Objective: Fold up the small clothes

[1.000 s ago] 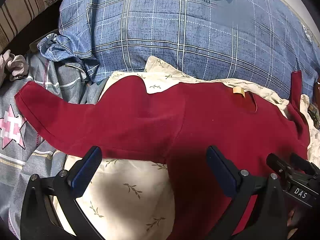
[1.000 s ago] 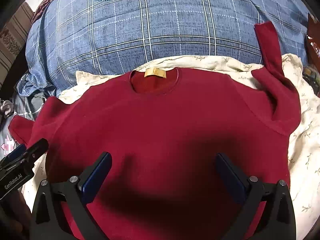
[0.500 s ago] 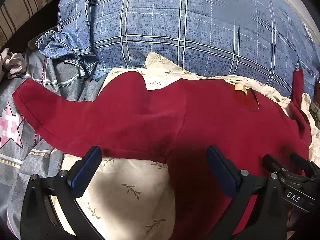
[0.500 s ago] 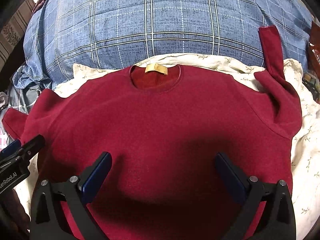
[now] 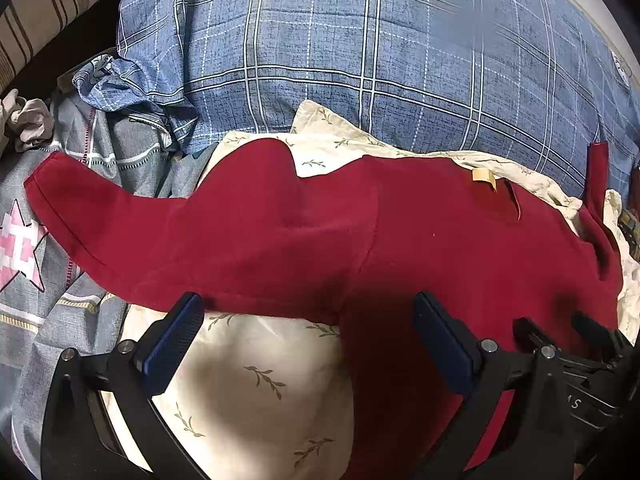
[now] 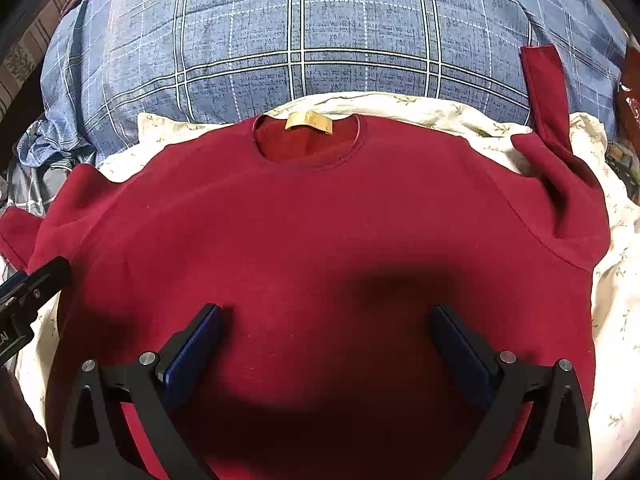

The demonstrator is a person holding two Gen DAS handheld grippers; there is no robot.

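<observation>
A dark red sweater (image 6: pixel 320 232) lies spread face up on a cream leaf-print cloth (image 6: pixel 616 320), its neck hole and tan label (image 6: pixel 308 123) at the far side. Its left sleeve (image 5: pixel 120 216) stretches out to the left, and the right sleeve (image 6: pixel 544 92) points up onto the blue pillow. My left gripper (image 5: pixel 308 332) hovers open over the sweater's left armpit edge. My right gripper (image 6: pixel 326 340) hovers open above the sweater's chest, holding nothing. The left gripper's tip (image 6: pixel 36 284) also shows at the right wrist view's left edge.
A big blue plaid pillow (image 5: pixel 360 60) lies behind the sweater. Grey bedding with a pink star (image 5: pixel 24 248) sits to the left, with crumpled cloth (image 5: pixel 28 120) beyond it. A striped cushion (image 5: pixel 48 4) stands at the far left.
Both grippers have moved slightly forward and down toward the sweater; the sweater now fills more of the right wrist view. The sweater itself has not moved. Both stay open.
</observation>
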